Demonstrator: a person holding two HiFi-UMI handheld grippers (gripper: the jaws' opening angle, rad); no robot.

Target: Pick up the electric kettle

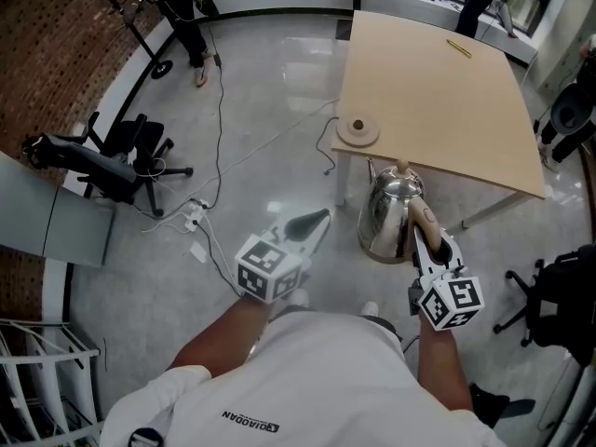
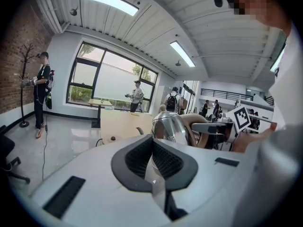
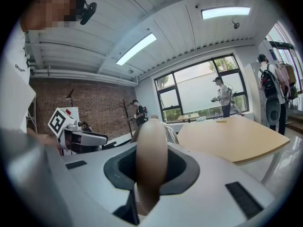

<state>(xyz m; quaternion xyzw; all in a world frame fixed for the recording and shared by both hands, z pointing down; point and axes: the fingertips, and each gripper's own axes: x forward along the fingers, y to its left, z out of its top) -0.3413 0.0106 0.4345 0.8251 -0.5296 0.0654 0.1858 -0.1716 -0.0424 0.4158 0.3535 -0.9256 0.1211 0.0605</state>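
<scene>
The right gripper (image 1: 426, 240) pinches the tan handle (image 3: 150, 160) of the kettle (image 1: 389, 214), which hangs clear of the surface (image 1: 438, 101), above the floor (image 1: 270, 110). The left gripper (image 1: 315, 222), jaws pressed together on nothing, gives no support. The smooth, rounded handle could pivot or slip in that single pinch and drop the kettle.

1. Polished silver steel electric kettle (image 1: 386, 214); its curved handle (image 3: 150, 160) is tan.
2. White plastic right claw (image 1: 424, 238) and left claw (image 1: 318, 220) have black ribbed pads (image 2: 135, 159).
3. The left cube (image 1: 270, 268) and right cube (image 1: 449, 302) carry black-and-white square markers.
4. Pale tan wooden worktop (image 1: 438, 91); glossy grey floor (image 1: 270, 110).
</scene>
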